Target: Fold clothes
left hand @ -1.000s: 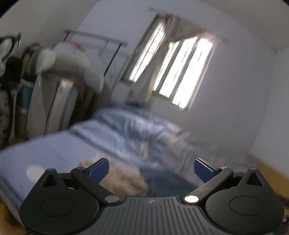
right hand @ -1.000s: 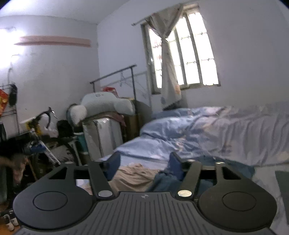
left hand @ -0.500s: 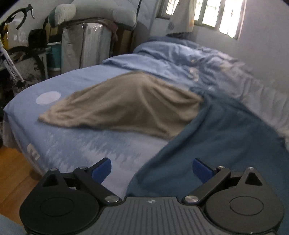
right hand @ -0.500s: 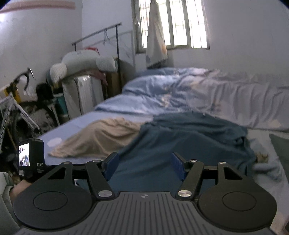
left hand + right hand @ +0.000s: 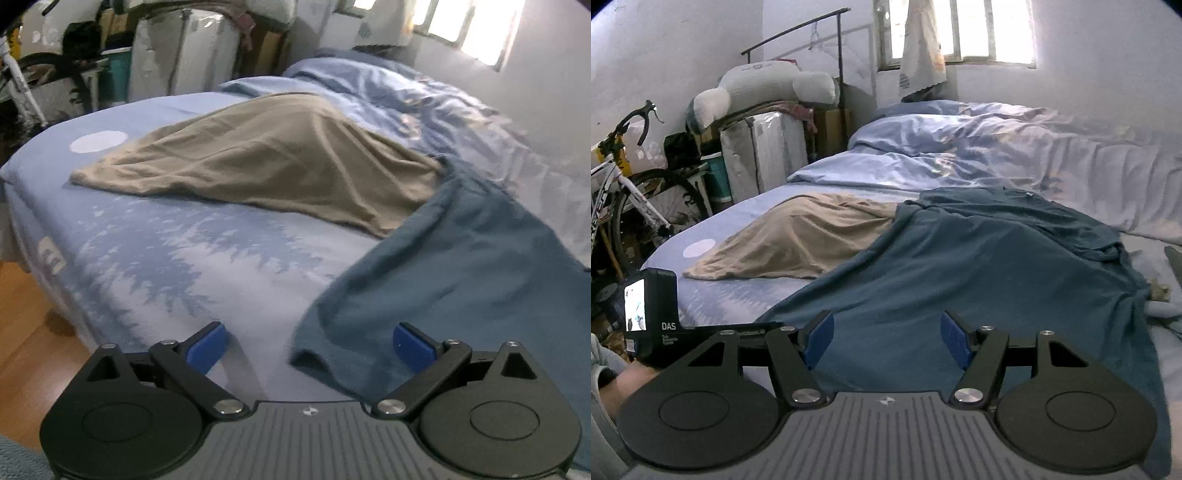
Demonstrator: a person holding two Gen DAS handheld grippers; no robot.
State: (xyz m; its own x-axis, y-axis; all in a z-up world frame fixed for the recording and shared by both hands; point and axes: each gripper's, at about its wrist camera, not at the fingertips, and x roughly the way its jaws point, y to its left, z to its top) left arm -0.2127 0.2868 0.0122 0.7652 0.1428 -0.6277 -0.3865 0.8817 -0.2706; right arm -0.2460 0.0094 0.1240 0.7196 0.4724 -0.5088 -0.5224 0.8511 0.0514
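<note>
A dark blue garment [image 5: 461, 280] lies spread on the bed, also in the right wrist view [image 5: 960, 258]. A tan garment [image 5: 266, 162] lies beside it to the left and partly under its edge; it also shows in the right wrist view [image 5: 798, 236]. My left gripper [image 5: 310, 345] is open and empty, low over the blue garment's near left corner. My right gripper [image 5: 888, 341] is open and empty, just above the blue garment's near edge. The left gripper's camera body [image 5: 650, 314] shows at the left of the right wrist view.
The bed [image 5: 155, 266] has a light blue printed sheet, with a crumpled pale duvet [image 5: 997, 147] at the back. Wooden floor [image 5: 26, 332] lies at the left. A bicycle [image 5: 624, 192], wrapped boxes and a pillow [image 5: 757, 88] stand beyond the bed's left side.
Both grippers have tilted down from the window and wall toward the bed and come closer to the blue garment's near edge. Both stayed open.
</note>
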